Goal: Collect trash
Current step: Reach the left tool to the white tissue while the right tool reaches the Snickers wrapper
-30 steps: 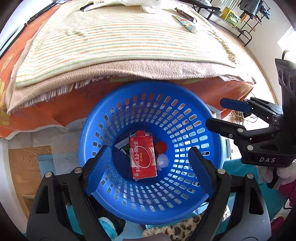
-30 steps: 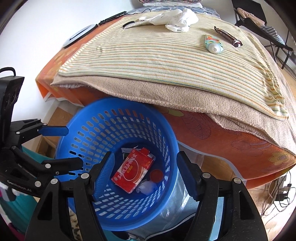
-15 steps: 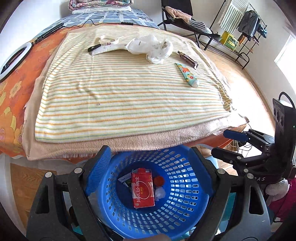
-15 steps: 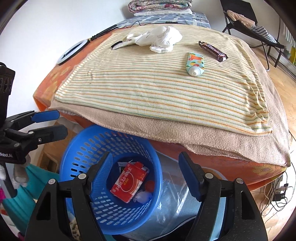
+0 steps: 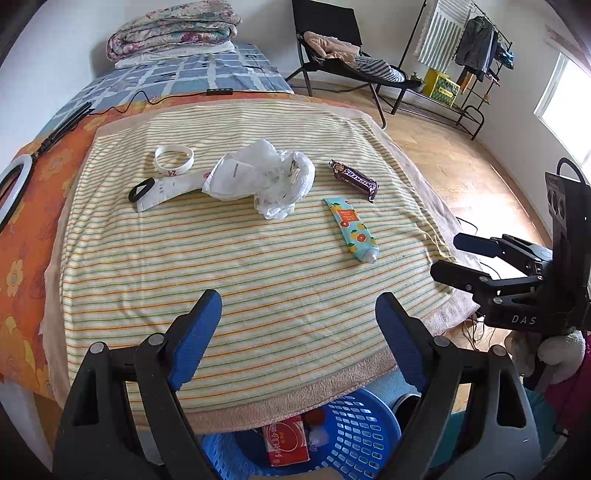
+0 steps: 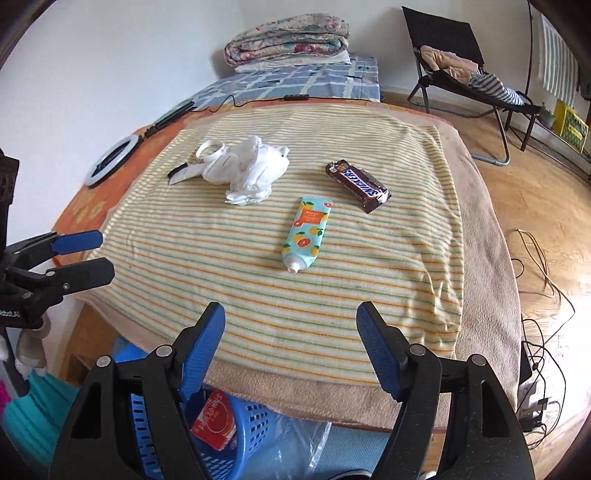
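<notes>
On the striped towel (image 5: 229, 258) (image 6: 369, 280) lie a crumpled white plastic bag (image 5: 264, 177) (image 6: 251, 171), a brown candy bar (image 5: 354, 180) (image 6: 357, 185) and a light-blue tube (image 5: 351, 229) (image 6: 307, 233). Below the bed's near edge stands a blue basket (image 5: 354, 435) (image 6: 236, 443) with a red carton (image 5: 286, 439) (image 6: 214, 419) inside. My left gripper (image 5: 298, 317) (image 6: 79, 254) hangs open over the towel's near part, empty. My right gripper (image 6: 291, 328) (image 5: 458, 254) is also open and empty, to the right of the left one.
A white wristband (image 5: 173, 158) and a white strap with a black loop (image 5: 142, 190) lie left of the bag. A ring light (image 6: 110, 158) and cable rest on the orange sheet. Folded quilts (image 5: 173, 29) sit at the far end; a chair (image 5: 343, 55) and clothes rack (image 5: 476, 62) stand beyond.
Both grippers rose from over the basket and tilted up toward the bed top. The basket slid to the bottom edge of both views; the towel's items came into full view.
</notes>
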Tool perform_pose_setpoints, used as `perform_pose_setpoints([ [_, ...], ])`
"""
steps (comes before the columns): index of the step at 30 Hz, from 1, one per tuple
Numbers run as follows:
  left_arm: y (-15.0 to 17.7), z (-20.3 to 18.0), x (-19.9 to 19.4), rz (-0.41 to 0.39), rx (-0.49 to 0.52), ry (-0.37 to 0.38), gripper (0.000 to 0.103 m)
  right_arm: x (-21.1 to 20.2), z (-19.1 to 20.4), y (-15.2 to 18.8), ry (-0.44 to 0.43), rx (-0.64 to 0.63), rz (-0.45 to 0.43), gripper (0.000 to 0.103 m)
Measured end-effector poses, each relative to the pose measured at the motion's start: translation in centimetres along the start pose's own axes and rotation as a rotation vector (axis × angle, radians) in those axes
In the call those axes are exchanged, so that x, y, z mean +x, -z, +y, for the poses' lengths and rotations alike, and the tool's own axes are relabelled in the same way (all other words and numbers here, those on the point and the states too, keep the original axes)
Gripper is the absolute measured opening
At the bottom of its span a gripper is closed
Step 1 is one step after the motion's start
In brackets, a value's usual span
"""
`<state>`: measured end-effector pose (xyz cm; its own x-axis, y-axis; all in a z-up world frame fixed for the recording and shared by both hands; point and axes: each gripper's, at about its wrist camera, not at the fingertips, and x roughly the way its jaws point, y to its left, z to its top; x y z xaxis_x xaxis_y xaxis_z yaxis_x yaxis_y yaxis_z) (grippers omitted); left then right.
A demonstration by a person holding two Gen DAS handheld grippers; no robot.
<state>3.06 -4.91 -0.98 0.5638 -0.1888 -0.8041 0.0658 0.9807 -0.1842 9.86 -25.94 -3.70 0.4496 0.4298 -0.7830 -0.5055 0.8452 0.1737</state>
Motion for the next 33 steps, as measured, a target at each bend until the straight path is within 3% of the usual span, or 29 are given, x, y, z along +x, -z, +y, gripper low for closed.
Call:
perform_pose_setpoints([
  [13, -6.3, -1.8, 6.6, 0.004, 0.044, -0.054, 0.083, 5.9, -5.9, -6.5, 0.019, 0.025, 0.027, 0.074],
  [23, -8.4, -2.1, 11.3, 0.036, 0.071, -0.102, 0.070, 11.4, -7.7, -9.2, 0.041, -0.008, 0.068, 0.073],
  [27, -8.9, -2.1, 12.4, 0.034, 0.077, -0.124, 0.070, 12.9, -8.1, -9.4, 0.040, -0.003, 0.086, 0.073],
  [33, -9.4, -1.8, 13.7, 0.046, 0.085, -0.149, 0.041, 14.1, -7.9, -9.9, 0.037, -0.033, 0.085, 0.073],
])
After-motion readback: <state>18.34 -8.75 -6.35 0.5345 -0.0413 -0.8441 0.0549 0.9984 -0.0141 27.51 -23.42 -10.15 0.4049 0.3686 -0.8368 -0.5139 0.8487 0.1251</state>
